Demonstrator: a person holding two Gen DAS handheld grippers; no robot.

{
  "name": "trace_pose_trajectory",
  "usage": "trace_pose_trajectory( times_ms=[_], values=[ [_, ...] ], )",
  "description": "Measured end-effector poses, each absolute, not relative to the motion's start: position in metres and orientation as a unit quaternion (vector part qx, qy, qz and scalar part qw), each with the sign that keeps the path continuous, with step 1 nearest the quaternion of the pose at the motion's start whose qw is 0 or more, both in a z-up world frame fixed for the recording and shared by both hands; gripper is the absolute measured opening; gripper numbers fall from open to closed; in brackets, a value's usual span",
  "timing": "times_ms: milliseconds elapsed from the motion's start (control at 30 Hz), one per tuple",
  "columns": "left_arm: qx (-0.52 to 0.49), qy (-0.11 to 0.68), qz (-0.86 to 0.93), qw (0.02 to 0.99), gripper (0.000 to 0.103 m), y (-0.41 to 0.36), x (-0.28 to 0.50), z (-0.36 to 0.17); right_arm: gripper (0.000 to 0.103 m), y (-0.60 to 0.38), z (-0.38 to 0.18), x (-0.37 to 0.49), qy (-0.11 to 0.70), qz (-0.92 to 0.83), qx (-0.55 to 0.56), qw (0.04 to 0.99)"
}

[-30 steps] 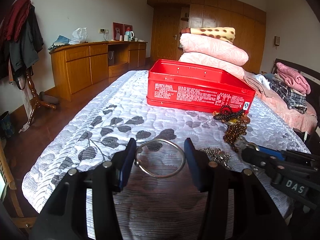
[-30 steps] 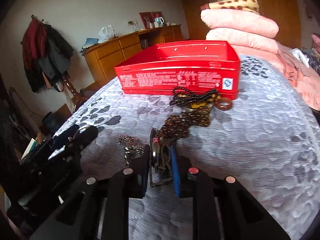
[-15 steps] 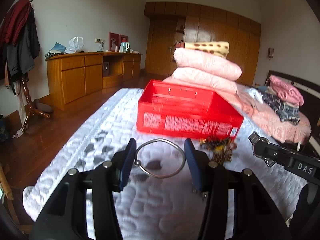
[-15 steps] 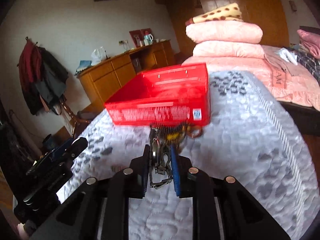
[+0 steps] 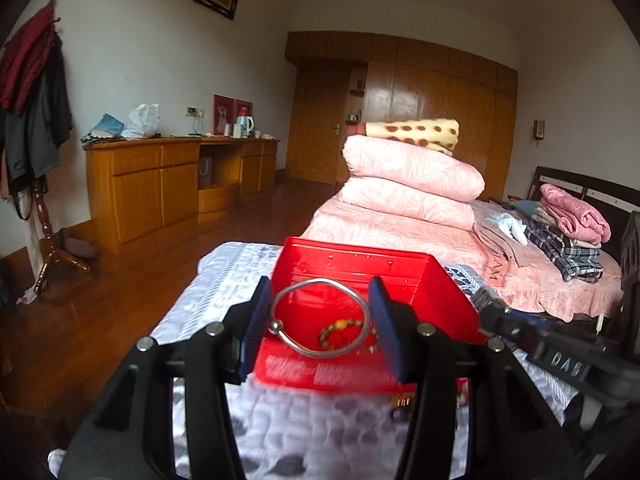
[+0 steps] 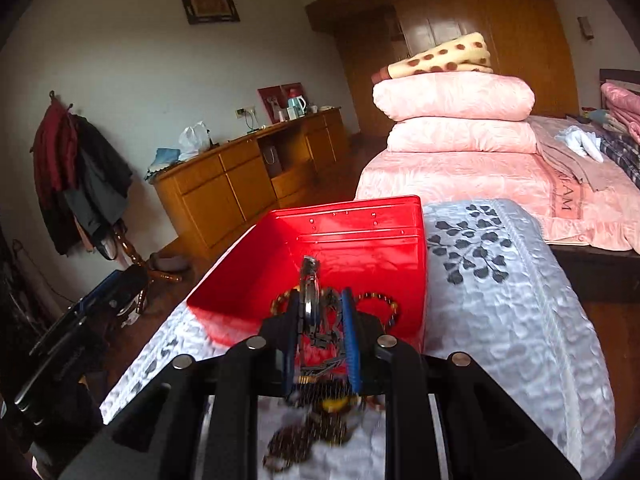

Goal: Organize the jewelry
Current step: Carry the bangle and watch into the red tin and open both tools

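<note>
Directly ahead of both claws, slightly below: open red rectangular metal tin (image 5: 436,280). Left gripper (image 5: 320,322) clasped thin silver wire bangle (image 5: 320,318), ring flat across pads; right gripper (image 6: 320,344) clenched on silver metal-link watch (image 6: 310,300); both equally near.

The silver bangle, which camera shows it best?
The left wrist view. The silver bangle lies face-on between the left tongs, its whole ring and ball end visible over the red tin. The right wrist view shows only those tongs' dark edge at left, no bangle.
</note>
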State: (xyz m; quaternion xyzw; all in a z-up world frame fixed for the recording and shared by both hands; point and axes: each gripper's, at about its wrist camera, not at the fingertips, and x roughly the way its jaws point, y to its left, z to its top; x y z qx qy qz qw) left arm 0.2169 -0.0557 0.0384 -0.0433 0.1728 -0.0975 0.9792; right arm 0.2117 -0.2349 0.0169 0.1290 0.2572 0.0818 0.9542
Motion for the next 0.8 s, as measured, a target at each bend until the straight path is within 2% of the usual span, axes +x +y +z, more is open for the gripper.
trace_pose_trajectory(
  times_ms=[333, 633, 667, 733, 800],
  values=[
    [-0.037, 0.239, -0.111, 0.964, 0.048, -0.085, 0.301, 0.013, 0.02, -0.233, -0.005, 0.264, 0.292, 0.08, 0.136, 0.943],
    [-0.043, 0.265, -0.118, 0.956, 0.049, -0.081, 0.313, -0.003, 0.023, -0.237, -0.016, 0.275, 0.311, 0.077, 0.146, 0.936],
    [-0.044, 0.265, -0.118, 0.956, 0.051, -0.08, 0.313, -0.003, 0.025, -0.238, -0.016, 0.274, 0.308, 0.076, 0.149, 0.937],
    [-0.045, 0.262, -0.115, 0.957, 0.067, -0.079, 0.312, -0.002, 0.031, -0.24, -0.015, 0.272, 0.298, 0.08, 0.156, 0.938],
    [-0.042, 0.258, -0.112, 0.959, 0.068, -0.081, 0.311, 0.001, 0.031, -0.242, -0.013, 0.271, 0.29, 0.077, 0.156, 0.941]
  ],
)
